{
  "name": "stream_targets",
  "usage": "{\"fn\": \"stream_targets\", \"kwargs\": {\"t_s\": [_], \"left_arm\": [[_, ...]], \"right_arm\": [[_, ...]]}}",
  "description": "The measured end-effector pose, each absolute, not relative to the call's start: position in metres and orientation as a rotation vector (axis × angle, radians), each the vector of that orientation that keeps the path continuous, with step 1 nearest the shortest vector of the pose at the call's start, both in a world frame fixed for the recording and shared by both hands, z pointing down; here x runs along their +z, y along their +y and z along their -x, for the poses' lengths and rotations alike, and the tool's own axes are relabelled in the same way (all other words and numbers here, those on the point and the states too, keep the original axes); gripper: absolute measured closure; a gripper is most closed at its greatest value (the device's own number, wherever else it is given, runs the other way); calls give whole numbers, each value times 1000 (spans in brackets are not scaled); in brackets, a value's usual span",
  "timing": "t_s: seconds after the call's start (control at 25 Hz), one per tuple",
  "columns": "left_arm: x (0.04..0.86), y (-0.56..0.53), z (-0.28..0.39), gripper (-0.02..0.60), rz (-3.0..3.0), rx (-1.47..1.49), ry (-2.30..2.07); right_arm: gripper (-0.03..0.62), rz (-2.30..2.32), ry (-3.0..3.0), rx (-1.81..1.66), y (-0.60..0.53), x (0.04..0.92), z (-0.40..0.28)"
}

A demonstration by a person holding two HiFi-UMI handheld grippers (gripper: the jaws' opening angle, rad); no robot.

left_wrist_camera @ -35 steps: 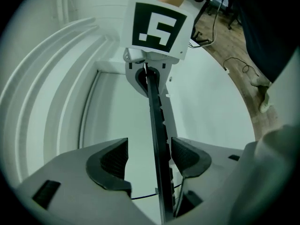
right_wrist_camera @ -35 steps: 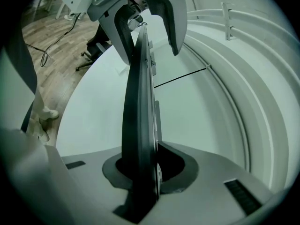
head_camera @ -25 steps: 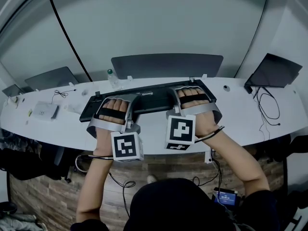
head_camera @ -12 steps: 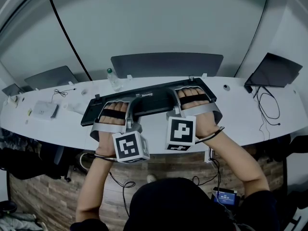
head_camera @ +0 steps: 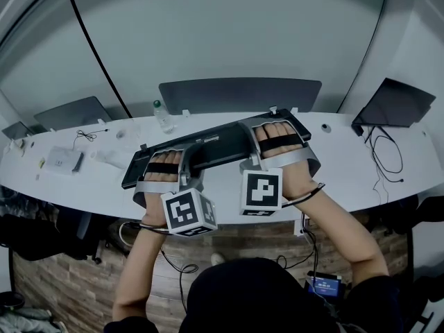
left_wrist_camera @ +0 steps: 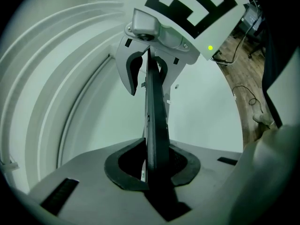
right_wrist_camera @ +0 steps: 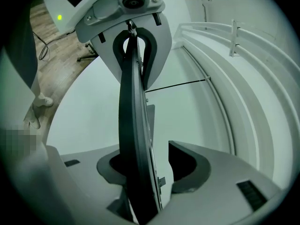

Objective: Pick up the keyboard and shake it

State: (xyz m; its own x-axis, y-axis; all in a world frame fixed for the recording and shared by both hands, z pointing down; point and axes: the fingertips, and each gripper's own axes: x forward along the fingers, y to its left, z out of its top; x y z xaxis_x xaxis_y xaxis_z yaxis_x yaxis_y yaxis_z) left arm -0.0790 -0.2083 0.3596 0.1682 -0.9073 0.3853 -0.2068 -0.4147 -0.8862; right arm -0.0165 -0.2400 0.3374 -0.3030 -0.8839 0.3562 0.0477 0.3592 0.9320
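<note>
A long black keyboard hangs slantwise over the white desk, its left end nearer the front edge. My left gripper holds that left end; in the left gripper view both pads pinch the edge-on keyboard, so the left gripper is shut on it. My right gripper is at the right end. Its jaws have just been opening: the keyboard still stands between them, leaning on the left pad, with a gap to the right pad of the right gripper.
A dark monitor stands behind the keyboard, with a small bottle to its left. A laptop and cables lie at the right, a white box and another dark panel at the left.
My left hand has shifted a little to the right and rolled. The keyboard's left end has swung toward the desk's front edge. My right hand has stayed put.
</note>
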Motion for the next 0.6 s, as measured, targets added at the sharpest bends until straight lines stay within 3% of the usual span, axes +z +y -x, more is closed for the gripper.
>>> {"fn": "stream_targets", "kwargs": {"t_s": [0.6], "left_arm": [[348, -224, 90, 494, 1826, -1209, 1159]], "right_arm": [[358, -866, -1578, -1303, -239, 300, 11]]}}
